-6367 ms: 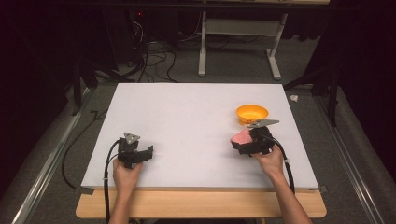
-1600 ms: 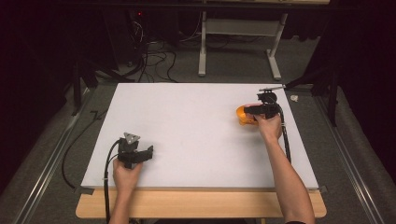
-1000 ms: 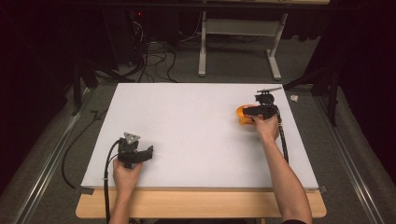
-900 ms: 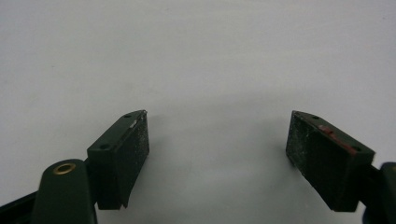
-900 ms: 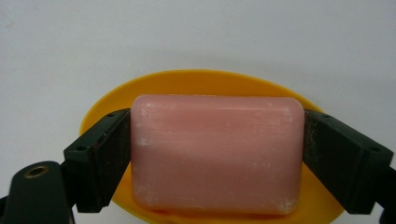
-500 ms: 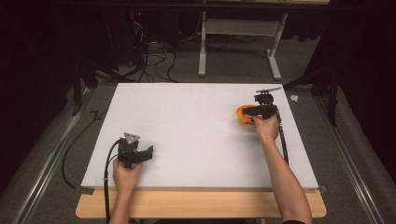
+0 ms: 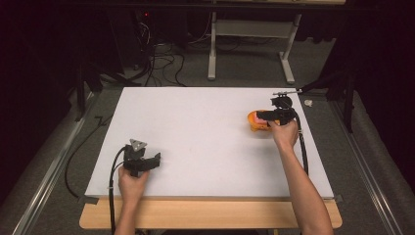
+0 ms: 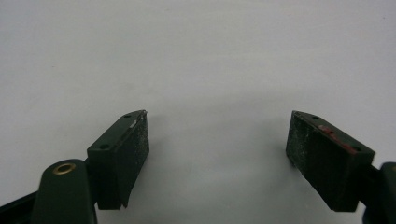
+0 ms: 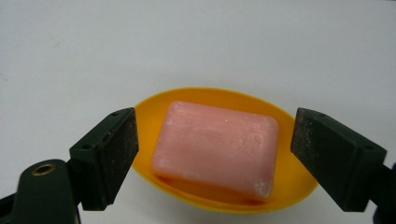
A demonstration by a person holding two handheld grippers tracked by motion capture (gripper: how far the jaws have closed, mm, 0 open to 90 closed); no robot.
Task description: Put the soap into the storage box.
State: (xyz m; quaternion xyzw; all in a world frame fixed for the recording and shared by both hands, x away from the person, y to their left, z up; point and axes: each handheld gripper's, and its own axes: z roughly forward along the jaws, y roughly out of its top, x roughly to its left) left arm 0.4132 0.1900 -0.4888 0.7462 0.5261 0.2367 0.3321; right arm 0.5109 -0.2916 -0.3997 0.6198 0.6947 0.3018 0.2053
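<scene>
Resting in the yellow dish (image 9: 219, 154) near the table's (image 7: 205, 127) right edge, the pink soap bar (image 9: 217, 147) looks just placed, the right gripper (image 9: 215, 158) spread wide around it, so next it should back away while the left gripper (image 8: 217, 154) idles open near the front-left corner.

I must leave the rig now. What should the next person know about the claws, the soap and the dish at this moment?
Right claw: open, jaws on either side of the pink soap, not gripping it.
Left claw: open and holding nothing, over bare table near the front left.
The soap lies in the orange dish, at the right side of the table.
Done: soap is placed in the dish and let go.
Left: probably only to draw the right claw back without knocking the dish.
</scene>
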